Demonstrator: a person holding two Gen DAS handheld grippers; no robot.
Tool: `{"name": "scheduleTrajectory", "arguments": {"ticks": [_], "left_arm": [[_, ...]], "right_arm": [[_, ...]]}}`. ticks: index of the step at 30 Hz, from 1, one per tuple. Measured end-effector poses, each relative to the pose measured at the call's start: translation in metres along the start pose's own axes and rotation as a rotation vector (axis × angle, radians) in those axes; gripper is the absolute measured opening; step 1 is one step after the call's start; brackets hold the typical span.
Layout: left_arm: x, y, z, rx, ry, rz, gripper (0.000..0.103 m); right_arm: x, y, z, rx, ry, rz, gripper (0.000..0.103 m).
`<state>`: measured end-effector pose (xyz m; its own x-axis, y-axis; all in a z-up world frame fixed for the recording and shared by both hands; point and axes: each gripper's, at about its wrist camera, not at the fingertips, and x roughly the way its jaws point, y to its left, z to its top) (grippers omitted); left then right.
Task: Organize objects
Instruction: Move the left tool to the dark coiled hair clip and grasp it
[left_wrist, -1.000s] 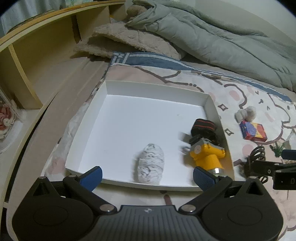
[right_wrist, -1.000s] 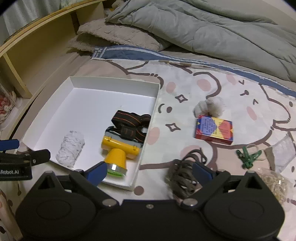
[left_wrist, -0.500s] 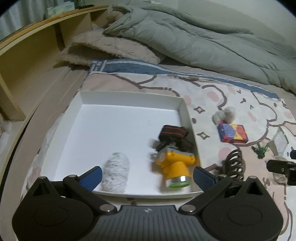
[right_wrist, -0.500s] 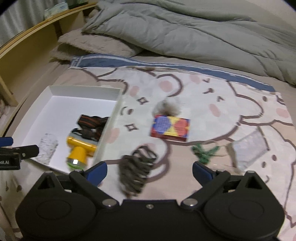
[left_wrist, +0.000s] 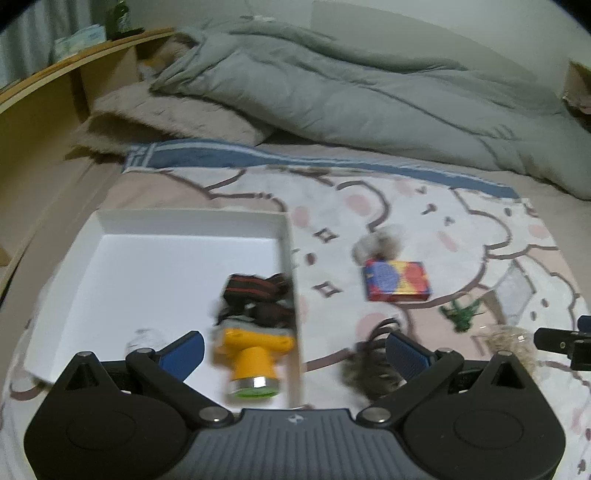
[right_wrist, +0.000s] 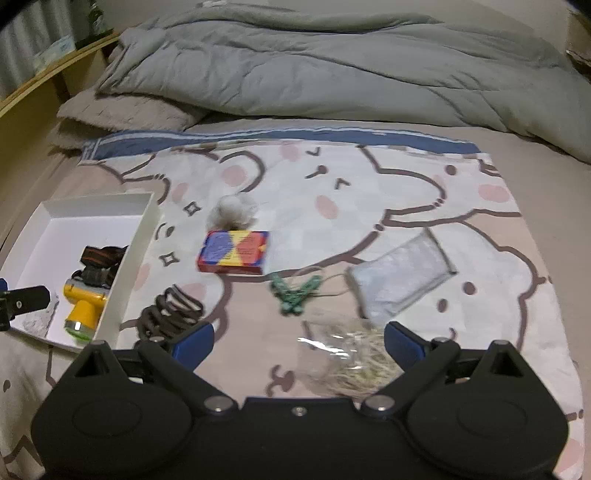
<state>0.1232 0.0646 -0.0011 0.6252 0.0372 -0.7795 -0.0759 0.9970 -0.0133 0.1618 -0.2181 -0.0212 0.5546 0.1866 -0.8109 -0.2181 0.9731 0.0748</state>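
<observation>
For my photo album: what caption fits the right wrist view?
Open right gripper hovers over loose items beside a white tray on a bed.

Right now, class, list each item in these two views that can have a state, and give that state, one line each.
left gripper: open, empty
right gripper: open, empty
white tray: open-topped, partly filled
yellow headlamp: in tray, lying down
white roll: in tray
colourful box: closed, outside tray
dark hair clip: outside tray
green clips: outside tray
</observation>
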Motion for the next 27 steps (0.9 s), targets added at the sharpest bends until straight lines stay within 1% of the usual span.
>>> {"name": "scheduleTrajectory", "arguments": {"ticks": [3, 7, 9, 13, 16, 19, 22, 27], "left_arm": [[0.0, -0.015, 0.001, 0.019, -0.016, -0.023, 0.103], [0.005, -0.027, 0.001, 0.03, -0.013, -0.043, 0.101], [0.009, -0.031, 0.001, 0.044, -0.009, -0.043, 0.099], [0.027, -0.035, 0.001, 0.077, 0.006, 0.005, 0.098], [0.044, -0.036, 0.001, 0.084, 0.035, 0.031, 0.098], [0.062, -0.038, -0.001, 0.094, 0.071, 0.042, 0.098], [0.079, -0.042, -0.003, 0.119, 0.099, 0.071, 0.098], [0.1, -0.048, -0.008, 0.168, 0.144, 0.111, 0.098]], "right_arm": [[-0.003, -0.016, -0.002, 0.022, -0.01, -0.004, 0.099], [-0.005, -0.037, -0.004, 0.059, -0.019, -0.01, 0.099], [-0.005, -0.045, -0.005, 0.076, -0.023, -0.01, 0.1], [0.0, -0.058, -0.01, 0.111, -0.029, -0.005, 0.1], [0.007, -0.064, -0.011, 0.134, -0.017, -0.019, 0.102], [0.014, -0.066, -0.013, 0.126, -0.003, -0.019, 0.103], [0.019, -0.067, -0.013, 0.118, -0.002, -0.008, 0.103], [0.027, -0.069, -0.01, 0.125, 0.016, -0.023, 0.103]]}}
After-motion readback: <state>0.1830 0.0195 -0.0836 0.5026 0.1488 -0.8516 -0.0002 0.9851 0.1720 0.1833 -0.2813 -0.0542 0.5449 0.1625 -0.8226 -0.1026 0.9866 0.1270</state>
